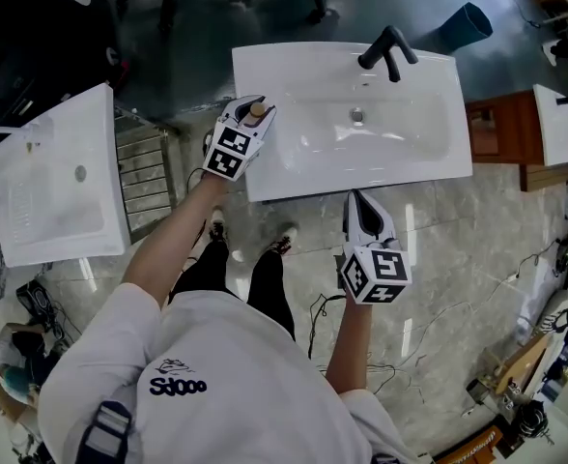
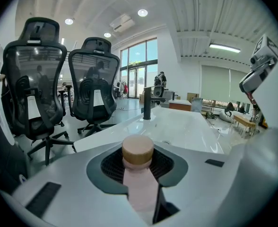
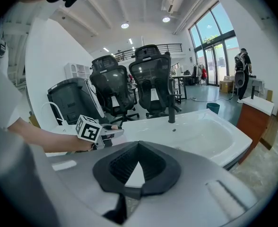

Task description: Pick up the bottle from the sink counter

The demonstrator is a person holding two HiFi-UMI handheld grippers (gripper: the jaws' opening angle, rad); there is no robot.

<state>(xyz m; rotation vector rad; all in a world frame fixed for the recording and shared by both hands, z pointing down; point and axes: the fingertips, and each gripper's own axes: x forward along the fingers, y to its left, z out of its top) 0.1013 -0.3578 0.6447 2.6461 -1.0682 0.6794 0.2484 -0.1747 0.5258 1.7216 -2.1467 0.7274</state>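
A pale pink bottle with a tan round cap (image 1: 256,110) stands at the left end of the white sink counter (image 1: 265,177). My left gripper (image 1: 250,105) is shut on the bottle, one jaw on each side. In the left gripper view the bottle (image 2: 139,183) fills the gap between the jaws, and its cap (image 2: 138,149) sticks up above them. My right gripper (image 1: 356,201) hangs in front of the counter's near edge, over the floor, shut and holding nothing. The right gripper view shows its own jaws (image 3: 139,146) meeting at the tips and the left gripper (image 3: 106,132) at the counter's left end.
The black faucet (image 1: 388,48) stands at the back of the basin with the drain (image 1: 356,115) below it. A second white sink (image 1: 52,177) and a metal rack (image 1: 149,177) lie to the left. A wooden cabinet (image 1: 501,133) stands to the right. Office chairs (image 2: 94,86) stand behind the counter.
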